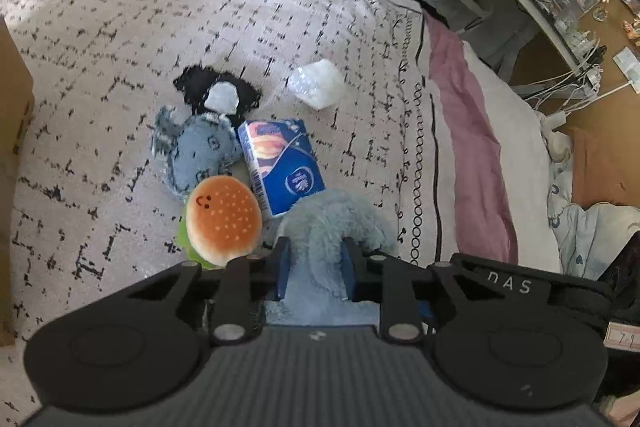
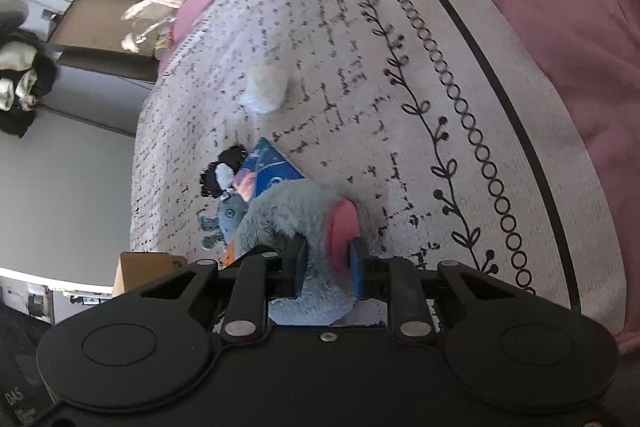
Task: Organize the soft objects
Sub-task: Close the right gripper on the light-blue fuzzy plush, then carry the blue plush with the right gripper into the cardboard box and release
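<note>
Fluffy blue plush point(image 1: 334, 223) pinched by left gripper point(image 1: 316, 267) and right gripper point(image 2: 329, 267), one burger plush point(image 1: 224, 219), one blue carton point(image 1: 280, 167)

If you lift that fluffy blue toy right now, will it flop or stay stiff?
Probably flop: the fluffy blue toy already bends in an arch where the left gripper and right gripper pinch it. It looks light and squashy, and its fur should keep it from slipping.

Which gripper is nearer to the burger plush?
Left. The left gripper, shut on the fluffy blue plush, sits right beside the burger plush. The right gripper grips that plush's far, pink-eared side.
</note>
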Motion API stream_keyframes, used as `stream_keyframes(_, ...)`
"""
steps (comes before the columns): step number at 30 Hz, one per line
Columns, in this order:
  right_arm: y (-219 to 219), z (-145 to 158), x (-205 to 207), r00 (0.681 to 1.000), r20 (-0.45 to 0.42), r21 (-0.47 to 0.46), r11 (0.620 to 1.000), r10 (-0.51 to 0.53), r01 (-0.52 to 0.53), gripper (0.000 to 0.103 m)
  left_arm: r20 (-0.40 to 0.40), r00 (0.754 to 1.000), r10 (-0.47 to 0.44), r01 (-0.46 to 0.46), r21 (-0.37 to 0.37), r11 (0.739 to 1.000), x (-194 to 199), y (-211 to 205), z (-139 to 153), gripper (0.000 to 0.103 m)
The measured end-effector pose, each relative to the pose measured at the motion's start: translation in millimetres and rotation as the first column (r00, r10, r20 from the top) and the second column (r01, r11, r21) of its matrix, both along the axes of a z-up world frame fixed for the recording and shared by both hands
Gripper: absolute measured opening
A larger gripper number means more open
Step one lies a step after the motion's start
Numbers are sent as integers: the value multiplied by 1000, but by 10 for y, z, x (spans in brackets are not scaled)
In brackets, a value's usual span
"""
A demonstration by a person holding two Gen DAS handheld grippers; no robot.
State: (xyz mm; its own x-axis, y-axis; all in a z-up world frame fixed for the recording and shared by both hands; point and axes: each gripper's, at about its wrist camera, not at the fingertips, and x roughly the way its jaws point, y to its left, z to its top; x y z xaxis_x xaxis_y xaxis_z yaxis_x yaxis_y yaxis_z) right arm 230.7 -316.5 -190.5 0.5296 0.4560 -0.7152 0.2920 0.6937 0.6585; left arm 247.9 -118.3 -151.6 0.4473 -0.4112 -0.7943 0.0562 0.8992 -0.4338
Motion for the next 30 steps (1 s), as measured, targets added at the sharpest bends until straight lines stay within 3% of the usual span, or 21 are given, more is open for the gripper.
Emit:
stream_keyframes(6, -14, 133, -95, 999, 41, 6, 1000, -10, 10, 22, 34, 999, -9, 9, -4, 1000, -91, 21, 150, 25)
stream_keyframes(30, 484, 887, -397, 970, 237, -143, 989, 54, -20, 21, 191, 981, 28, -19, -49, 999, -557, 406, 761, 24)
